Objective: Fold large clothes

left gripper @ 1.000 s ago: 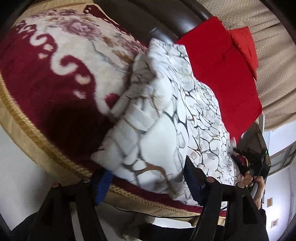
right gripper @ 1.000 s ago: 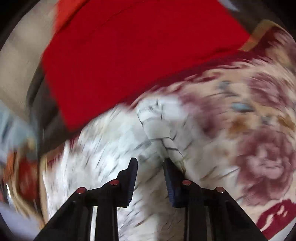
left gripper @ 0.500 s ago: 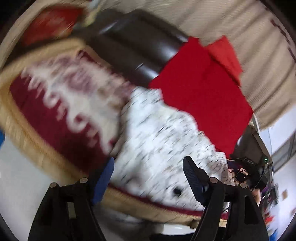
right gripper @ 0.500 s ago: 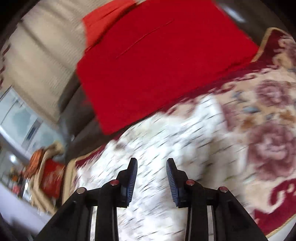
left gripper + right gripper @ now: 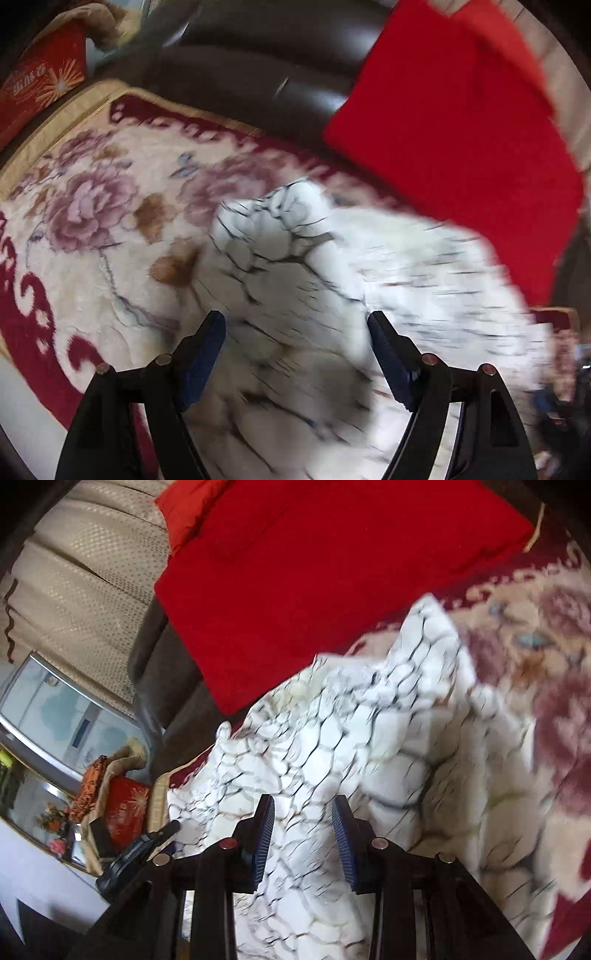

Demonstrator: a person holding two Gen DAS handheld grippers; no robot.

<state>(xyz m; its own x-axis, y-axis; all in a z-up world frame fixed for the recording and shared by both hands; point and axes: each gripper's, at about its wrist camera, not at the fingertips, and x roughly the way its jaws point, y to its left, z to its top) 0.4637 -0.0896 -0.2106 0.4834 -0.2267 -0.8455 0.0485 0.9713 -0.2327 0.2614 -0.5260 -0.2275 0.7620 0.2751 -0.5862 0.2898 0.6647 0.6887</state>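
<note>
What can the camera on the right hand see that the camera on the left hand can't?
Only the right wrist view shows the beige curtain, a window below it, and the tip of the other gripper low on the left. Only the left wrist view shows the dark sofa back stretching wide, and the left gripper with its jaws wide apart. Both show the crumpled white garment with dark crackle lines, the flowered blanket under it and the red cushion behind it. The right gripper shows only in its own view, jaws open.
</note>
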